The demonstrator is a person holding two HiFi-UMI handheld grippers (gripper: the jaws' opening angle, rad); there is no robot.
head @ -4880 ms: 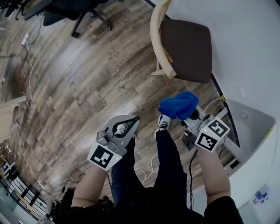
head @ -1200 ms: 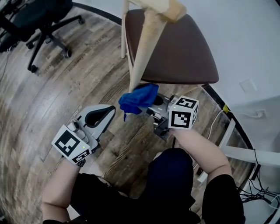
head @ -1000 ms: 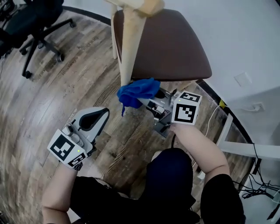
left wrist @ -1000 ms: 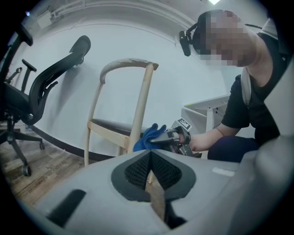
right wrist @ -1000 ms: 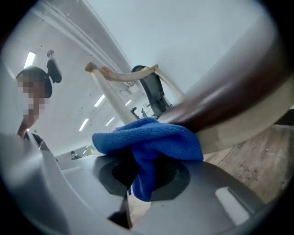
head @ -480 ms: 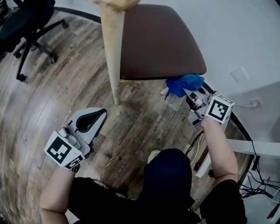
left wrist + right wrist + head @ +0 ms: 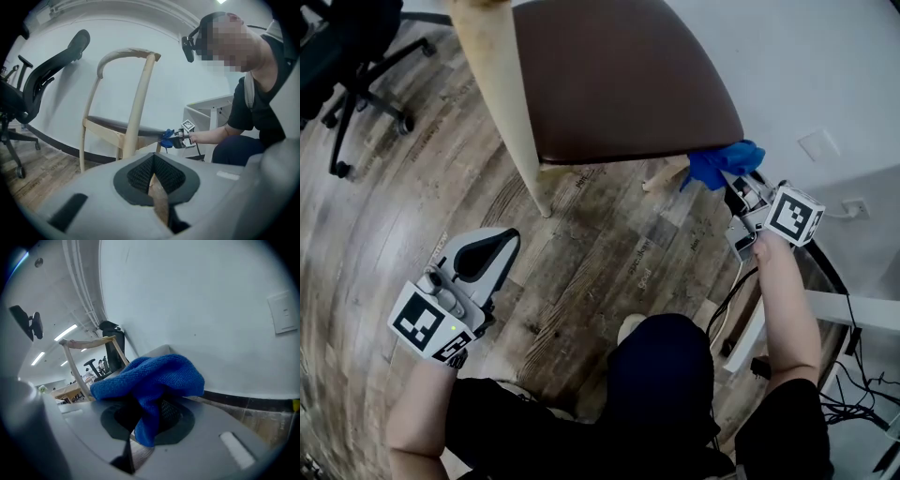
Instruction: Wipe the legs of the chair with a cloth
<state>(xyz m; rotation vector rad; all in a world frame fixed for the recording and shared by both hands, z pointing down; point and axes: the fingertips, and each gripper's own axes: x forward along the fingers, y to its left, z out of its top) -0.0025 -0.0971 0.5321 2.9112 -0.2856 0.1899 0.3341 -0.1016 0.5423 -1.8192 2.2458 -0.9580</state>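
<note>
The right gripper (image 7: 739, 186) has its jaws clamped on a bunched blue cloth (image 7: 722, 164), which spills forward over the jaw tips; the right gripper view shows a fold of it pinched between the dark pads. The cloth sits at the corner of the chair's brown seat (image 7: 628, 84) that lies nearest the wall (image 7: 825, 75), just where a pale wooden leg (image 7: 666, 174) comes out from under the seat edge. From the left gripper view the cloth (image 7: 167, 138) appears to touch the top of that leg just below the seat rail, though actual contact cannot be confirmed. Room on this side is tight: the wall runs close behind the gripper, with a dark skirting line along its foot, and a white table frame (image 7: 853, 323) and loose cables (image 7: 727, 309) lie just beside the person's right arm. The other near leg (image 7: 502, 103), a long tapered post, stands well apart from the cloth, along the seat's opposite edge, with bare wood floor (image 7: 609, 253) between the two legs and in front of the seat. The left gripper (image 7: 487, 251) hovers low over that open floor, well clear of the chair, its jaws closed together with nothing between them. A black office chair (image 7: 347, 56) stands farther off to the left, its wheeled base apart from the wooden post and from the left gripper.
</note>
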